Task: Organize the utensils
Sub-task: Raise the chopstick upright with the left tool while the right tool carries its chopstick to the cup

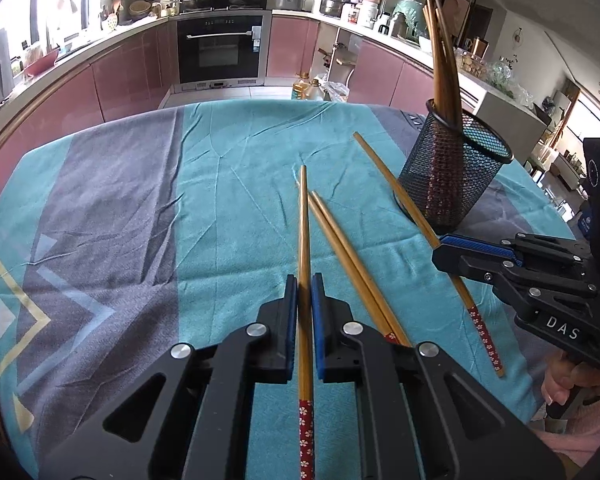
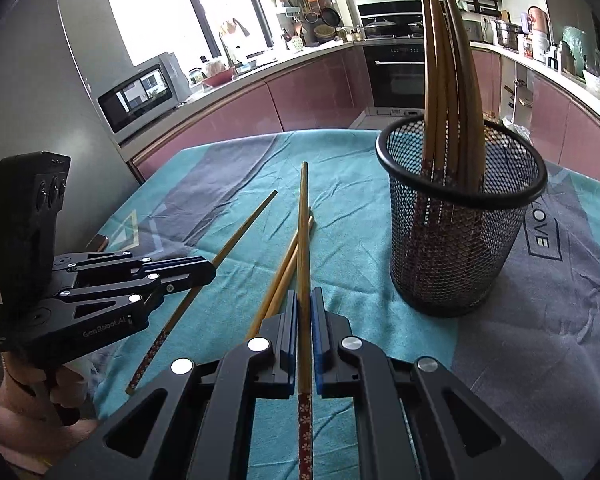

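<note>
bamboo chopsticks, red flowered handle ends. left gripper (image 1: 305,280) pinches one chopstick (image 1: 305,240) near its handle half, jaws pressed onto it; tip points ahead over the cloth. right gripper (image 2: 305,294) likewise clamps a second chopstick (image 2: 303,232), same style of hold. two more chopsticks (image 1: 348,248) lie loose side by side on the table (image 1: 120,200), between the two grippers. black mesh holder (image 2: 460,216) stands upright on the right part of the table, several chopsticks already standing in it, leaning toward the far rim.

step in hand, as judged: carry each held stick to the holder and drop it in. doing it well: tip the stick toward vertical before reaching the rim, bring it in over the near, open side of the mouth where no sticks lean, and let go only once its lower end is inside. one gripper at a time; both would crowd the mouth.

room: the holder is light mesh, a sideways knock could tip it. cloth is wrinkled but flat enough. far table edge lies well behind the holder; open cloth to the left. right gripper sits nearer the holder, so it probably goes first.
</note>
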### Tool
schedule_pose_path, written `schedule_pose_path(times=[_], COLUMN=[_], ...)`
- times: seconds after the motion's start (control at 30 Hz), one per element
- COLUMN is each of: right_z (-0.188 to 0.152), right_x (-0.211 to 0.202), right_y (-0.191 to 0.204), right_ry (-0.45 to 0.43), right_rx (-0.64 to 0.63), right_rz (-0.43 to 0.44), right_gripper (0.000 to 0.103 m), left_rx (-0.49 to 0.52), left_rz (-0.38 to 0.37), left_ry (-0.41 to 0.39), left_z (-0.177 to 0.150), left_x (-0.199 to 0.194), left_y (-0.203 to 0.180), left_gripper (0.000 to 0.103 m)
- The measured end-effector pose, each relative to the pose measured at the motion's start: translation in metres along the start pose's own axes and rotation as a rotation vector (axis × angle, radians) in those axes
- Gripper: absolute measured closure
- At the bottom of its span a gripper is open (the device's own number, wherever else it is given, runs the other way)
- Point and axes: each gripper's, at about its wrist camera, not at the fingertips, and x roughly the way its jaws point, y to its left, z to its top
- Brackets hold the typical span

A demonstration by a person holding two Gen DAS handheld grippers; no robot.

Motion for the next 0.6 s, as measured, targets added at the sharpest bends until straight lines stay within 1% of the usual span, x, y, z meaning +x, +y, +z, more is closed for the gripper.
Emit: schedule_pose_path(times=[0.07,0.27,0.43,0.6], right_z=[0.001,0.006,0.010,0.013], right_x=[-0.005,-0.023,-0.039,-0.053], right_y=[0.001,0.001,-0.005,-0.011], right_ry=[-0.011,-0.057,-0.093,-0.135], right_rx=[-0.003,0.000,0.021,0.037], right_rz=[0.006,0.029,0.051,0.052], right_gripper=[0.097,0.097,0.097,0.097], left_rx=[0.000,0.004,0.005,0.021], left_rz=[-0.010,-0.073,-0.156,-0.214], left_ry=[-0.006,-0.033,-0.068,-0.107], left_z=[0.000,0.006,0.013,0.019], left_x=[-0.005,-0.023,-0.044,-0.065], left_y=[-0.002,-0.004,-0.009,-0.017], left_gripper=[0.095,0.095,0.096,0.096])
